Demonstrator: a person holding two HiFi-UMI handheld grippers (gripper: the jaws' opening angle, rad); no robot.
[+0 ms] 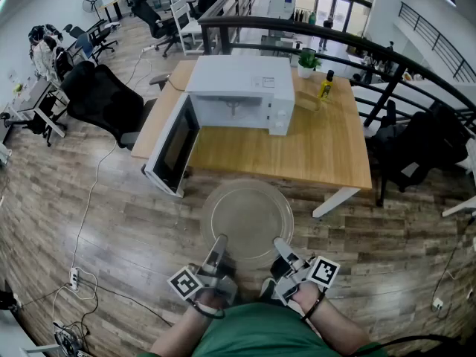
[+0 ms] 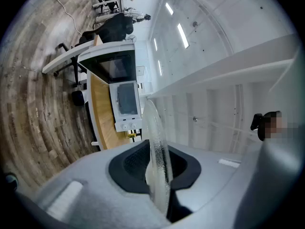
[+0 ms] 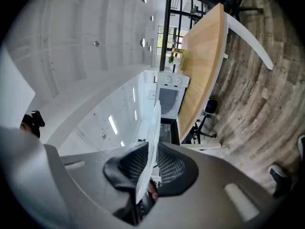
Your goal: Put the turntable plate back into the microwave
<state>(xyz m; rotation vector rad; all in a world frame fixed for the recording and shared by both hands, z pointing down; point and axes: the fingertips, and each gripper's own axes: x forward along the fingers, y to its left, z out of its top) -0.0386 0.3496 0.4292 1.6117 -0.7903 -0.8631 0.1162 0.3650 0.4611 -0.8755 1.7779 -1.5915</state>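
1. Turntable plate, head view: I hold it roughly level in the air above the floor, just short of the near edge of the worktop. My left hand-held gripper and right hand-held gripper each grip its near rim. The microwave stands on the worktop with its door swung wide open, well apart from the plate. I see no glass inside it.
2. Left gripper view: my jaws are only narrowly apart, and their dark pads press on the glass rim that runs edge-on between them. The open microwave lies ahead.
3. Right gripper view: the same holds here, with the pads closed onto the plate's edge and the microwave beyond.
4. As I judge it, the pick-up and the door are done. What's left is carrying the plate over the worktop, sliding it into the cavity, seating it and letting go.
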